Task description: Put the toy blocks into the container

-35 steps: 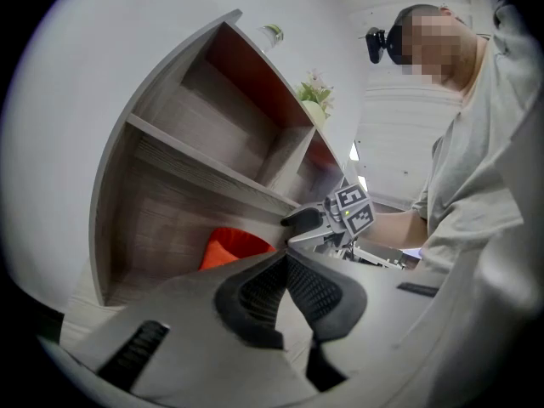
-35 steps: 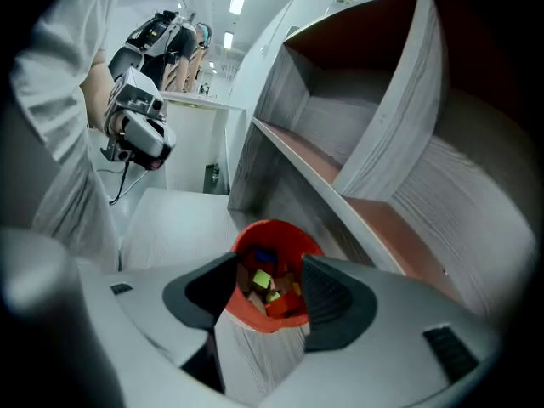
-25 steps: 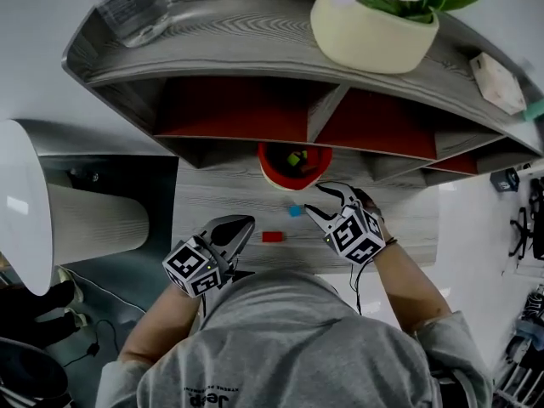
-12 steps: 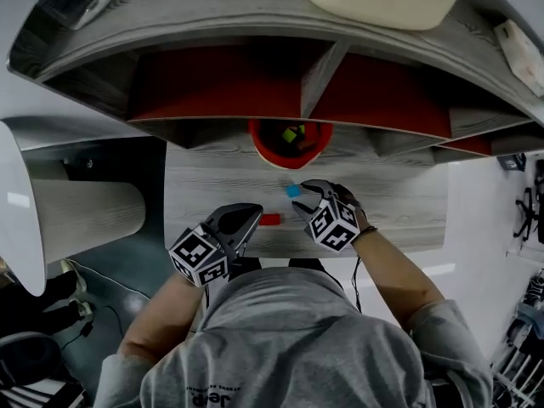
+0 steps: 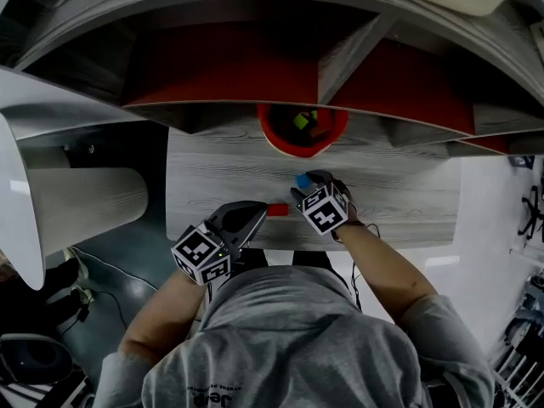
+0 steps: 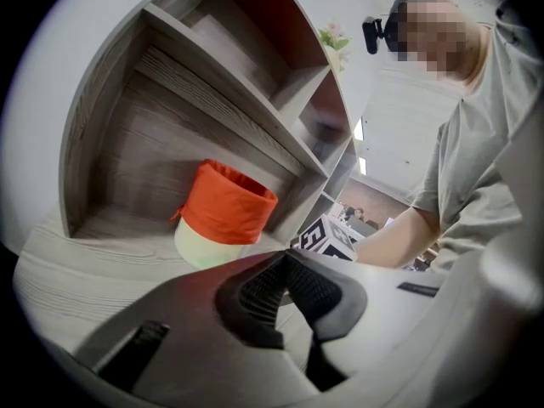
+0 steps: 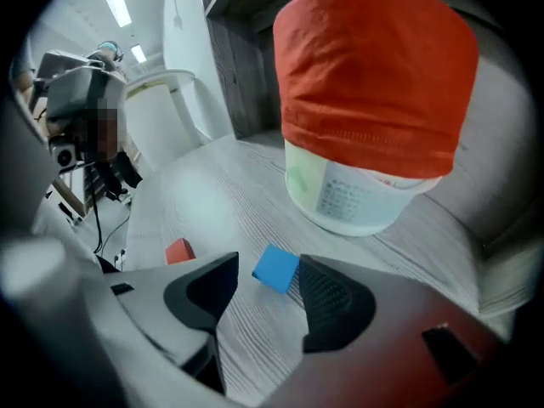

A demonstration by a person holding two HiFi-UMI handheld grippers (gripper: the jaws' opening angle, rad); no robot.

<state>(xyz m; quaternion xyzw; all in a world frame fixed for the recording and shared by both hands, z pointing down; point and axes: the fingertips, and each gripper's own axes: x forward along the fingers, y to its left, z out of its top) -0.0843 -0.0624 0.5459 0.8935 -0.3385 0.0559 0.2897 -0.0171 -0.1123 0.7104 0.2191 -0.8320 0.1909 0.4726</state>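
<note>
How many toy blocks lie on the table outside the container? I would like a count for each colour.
Blue block: 1
Red block: 1
Total: 2

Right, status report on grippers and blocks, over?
Left gripper shut, empty. Right gripper jaws just opening, blue block between, ungripped. Red block on table. Container unobstructed.

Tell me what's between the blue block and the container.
Nothing. In the right gripper view, only bare wood-grain tabletop separates the blue block from the container.
</note>
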